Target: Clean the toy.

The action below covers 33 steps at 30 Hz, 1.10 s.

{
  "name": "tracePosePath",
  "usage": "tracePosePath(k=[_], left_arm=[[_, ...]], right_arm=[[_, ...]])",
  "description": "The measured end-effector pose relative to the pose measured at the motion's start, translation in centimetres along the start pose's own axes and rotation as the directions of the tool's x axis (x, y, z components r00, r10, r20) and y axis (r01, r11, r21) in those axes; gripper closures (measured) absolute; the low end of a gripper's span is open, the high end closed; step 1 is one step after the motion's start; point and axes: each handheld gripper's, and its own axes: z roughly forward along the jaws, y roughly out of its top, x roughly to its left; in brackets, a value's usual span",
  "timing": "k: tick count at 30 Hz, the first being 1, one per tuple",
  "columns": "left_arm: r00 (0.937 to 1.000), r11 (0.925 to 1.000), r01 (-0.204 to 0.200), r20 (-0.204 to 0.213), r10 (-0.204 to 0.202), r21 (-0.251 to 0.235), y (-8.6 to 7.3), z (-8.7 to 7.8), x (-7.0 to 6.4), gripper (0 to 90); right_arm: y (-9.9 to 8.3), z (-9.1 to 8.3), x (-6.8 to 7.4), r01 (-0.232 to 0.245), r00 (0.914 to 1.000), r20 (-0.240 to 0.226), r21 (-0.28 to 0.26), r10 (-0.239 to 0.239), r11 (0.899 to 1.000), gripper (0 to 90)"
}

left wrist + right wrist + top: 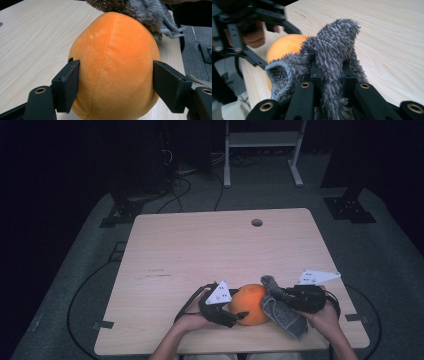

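My left tongs [116, 82] are clamped across the orange plush ball [115, 67], which sits on the bench [200, 250] near its front edge, and my right tongs [329, 75] are pinched together on the grey fuzzy cloth [332, 55] that touches the ball's top. The ball is soft and round, so I reckon a hard wipe could squirt it out of my jaws and off the edge. The cloth could also slip free, since only a fold is held.

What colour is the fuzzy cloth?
The cloth is grey, seen best in the right gripper view, pinched in the right gripper.
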Motion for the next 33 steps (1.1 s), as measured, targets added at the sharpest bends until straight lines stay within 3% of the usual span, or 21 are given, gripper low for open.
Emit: tracePosePath(k=[3, 4, 6, 8, 11, 13, 18, 20, 22, 25, 27, 33], left_arm=[[1.0, 1.0, 0.002, -0.006, -0.002, -0.003, -0.1, 0.0, 0.0, 26.9], [1.0, 1.0, 0.003, -0.002, -0.003, -0.003, -0.2, -0.1, 0.1, 27.0], [1.0, 0.9998, -0.004, 0.007, 0.005, -0.019, -0.4, 0.0, 0.1, 27.0], [0.9998, 0.9997, -0.016, 0.013, 0.016, -0.021, -0.4, -0.1, 0.1, 26.0], [0.9984, 0.9997, -0.011, 0.055, 0.012, -0.021, -0.4, -0.3, 0.4, 19.9], [0.9967, 0.9992, 0.017, 0.08, -0.014, -0.037, -0.5, -0.6, 0.7, 17.2], [0.998, 0.9988, 0.049, 0.039, -0.049, 0.005, -0.8, 0.4, 0.8, 10.8], [0.9974, 0.9982, 0.058, 0.043, -0.057, -0.015, -0.9, 0.6, 0.6, 15.4], [0.9989, 0.9987, 0.039, 0.025, -0.039, -0.033, -0.7, 0.6, 0.5, 22.7], [0.9994, 0.9988, 0.032, 0.015, -0.032, -0.035, -0.7, 0.6, 0.3, 26.3], [0.9992, 0.9987, 0.037, 0.016, -0.036, -0.036, -0.8, 0.6, 0.3, 26.9], [0.9992, 0.9988, 0.035, 0.021, -0.034, -0.033, -0.8, 0.5, 0.4, 25.7]], right_arm=[[-0.4, -0.8, -0.9, -0.054, 0.9982, 0.025, -0.009, 0.054, 0.998, 76.6], [-0.2, -1.2, -0.8, -0.07, 0.9975, 0.011, -0.042, 0.07, 0.997, 76.7], [1.1, -1.7, 0.5, -0.035, 0.9988, -0.037, -0.092, 0.032, 0.995, 76.7], [2.0, -1.2, 2.0, 0.048, 0.9985, -0.023, -0.066, -0.05, 0.997, 76.7], [1.8, 0.2, 2.7, 0.081, 0.9966, -0.017, -0.004, -0.081, 0.997, 76.4], [1.5, 0.4, 2.4, 0.046, 0.9979, -0.044, -0.018, -0.046, 0.999, 76.4], [1.3, 0.4, 2.2, 0.042, 0.9981, -0.045, -0.015, -0.043, 0.999, 76.3], [1.0, 0.2, 1.9, 0.038, 0.9987, -0.034, -0.006, -0.038, 0.999, 76.3], [0.6, -0.1, 0.9, 0.015, 0.9997, -0.021, -0.005, -0.015, 1.0, 76.2], [-0.2, -0.9, -0.6, -0.031, 0.9991, 0.029, 0.005, 0.031, 0.999, 76.5], [-0.1, -1.4, -0.8, -0.043, 0.998, 0.045, -0.006, 0.044, 0.999, 76.7], [1.4, -1.2, 1.4, 0.05, 0.9987, -0.008, -0.017, -0.05, 0.999, 76.6]])
